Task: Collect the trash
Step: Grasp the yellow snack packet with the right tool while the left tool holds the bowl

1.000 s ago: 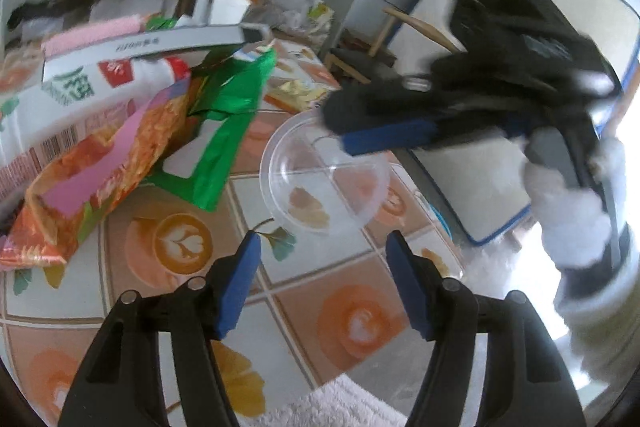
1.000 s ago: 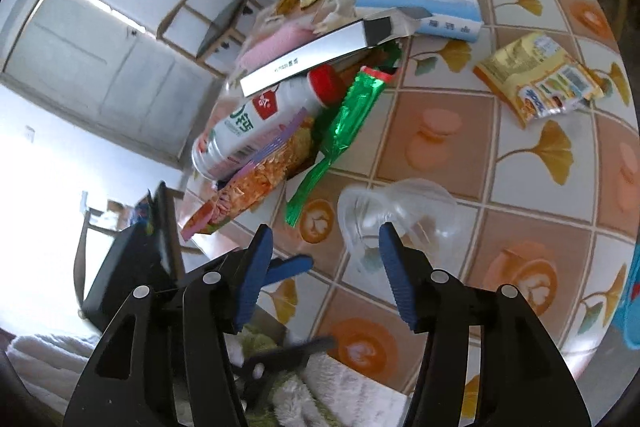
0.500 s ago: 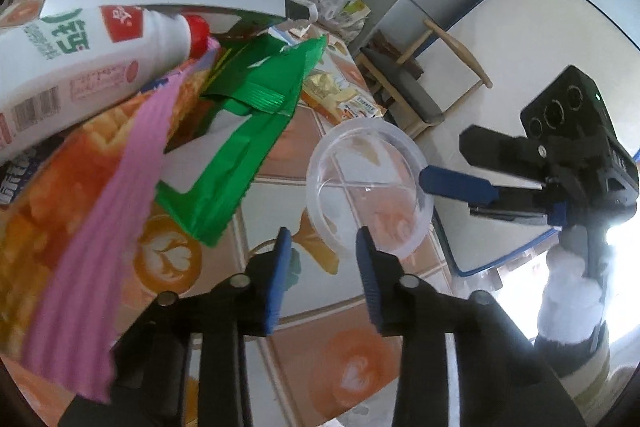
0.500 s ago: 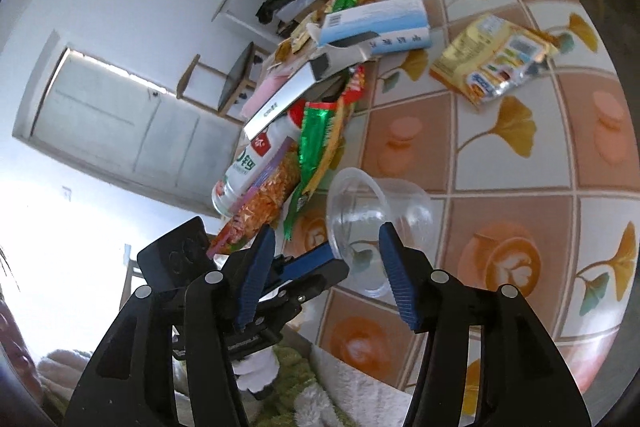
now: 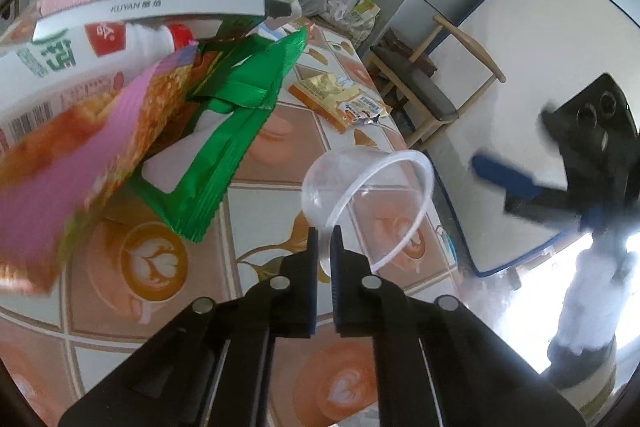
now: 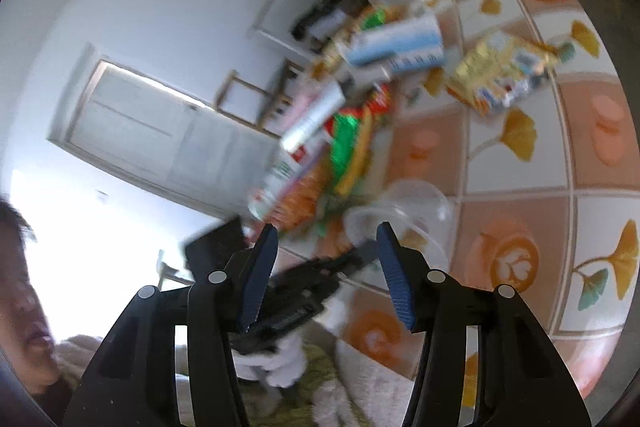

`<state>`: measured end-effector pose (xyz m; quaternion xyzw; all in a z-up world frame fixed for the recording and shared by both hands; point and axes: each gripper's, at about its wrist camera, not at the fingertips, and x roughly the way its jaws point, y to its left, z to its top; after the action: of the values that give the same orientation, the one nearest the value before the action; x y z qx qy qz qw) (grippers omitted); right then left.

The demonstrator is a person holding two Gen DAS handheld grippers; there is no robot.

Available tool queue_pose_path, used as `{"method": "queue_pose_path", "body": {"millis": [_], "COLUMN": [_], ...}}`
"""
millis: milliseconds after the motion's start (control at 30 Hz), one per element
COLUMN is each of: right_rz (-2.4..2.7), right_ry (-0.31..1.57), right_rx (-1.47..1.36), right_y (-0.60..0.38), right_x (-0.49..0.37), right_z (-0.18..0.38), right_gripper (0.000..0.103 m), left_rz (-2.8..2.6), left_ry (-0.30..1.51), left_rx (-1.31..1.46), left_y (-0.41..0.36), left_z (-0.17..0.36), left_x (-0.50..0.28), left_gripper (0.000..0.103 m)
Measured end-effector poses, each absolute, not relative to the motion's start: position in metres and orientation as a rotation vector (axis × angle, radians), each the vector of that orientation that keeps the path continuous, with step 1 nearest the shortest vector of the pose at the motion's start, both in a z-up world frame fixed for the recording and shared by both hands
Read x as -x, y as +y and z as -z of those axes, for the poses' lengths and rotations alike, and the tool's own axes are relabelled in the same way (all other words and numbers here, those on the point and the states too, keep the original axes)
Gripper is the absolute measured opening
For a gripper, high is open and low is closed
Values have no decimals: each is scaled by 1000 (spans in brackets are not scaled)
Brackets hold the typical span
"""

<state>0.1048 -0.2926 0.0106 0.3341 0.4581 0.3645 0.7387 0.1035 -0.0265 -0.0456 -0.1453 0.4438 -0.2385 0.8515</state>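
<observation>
Tiled table point(image 5: 256, 195) edge – left tool point(image 5: 325, 241) pinches clear cup point(image 5: 372, 187) rim.

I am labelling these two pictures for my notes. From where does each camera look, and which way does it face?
Left wrist: on the left gripper, facing down at the table; its jaws pinch the clear cup rim.
Right wrist: on the right gripper, jaws open and empty, facing the table edge and the door; part of the person shows.
Shared: cup, green wrapper, each other's gripper.

"KUYAN" reads on the long silver box point(image 5: 160, 11); the white bottle's point(image 5: 80, 59) green label print is unclear.
</observation>
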Motion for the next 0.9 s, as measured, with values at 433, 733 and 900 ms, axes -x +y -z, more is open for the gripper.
{"method": "queue_pose_path", "body": {"millis": [433, 733, 900], "right_rz": [-293, -153, -76], "right_ry": [1104, 1188, 1195], "right_rx": [-580, -616, -464], "right_y": [-326, -320, -300], "right_x": [-197, -243, -261], "right_z": [31, 58, 56], "right_gripper": [70, 68, 55], "left_rz": [491, 498, 506], "left_ry": [933, 933, 937], "left_rx": [238, 236, 242], "left_y": [-19, -22, -23], "left_z": [42, 45, 48], "left_x": [-78, -76, -75], "left_gripper": [5, 5, 4]}}
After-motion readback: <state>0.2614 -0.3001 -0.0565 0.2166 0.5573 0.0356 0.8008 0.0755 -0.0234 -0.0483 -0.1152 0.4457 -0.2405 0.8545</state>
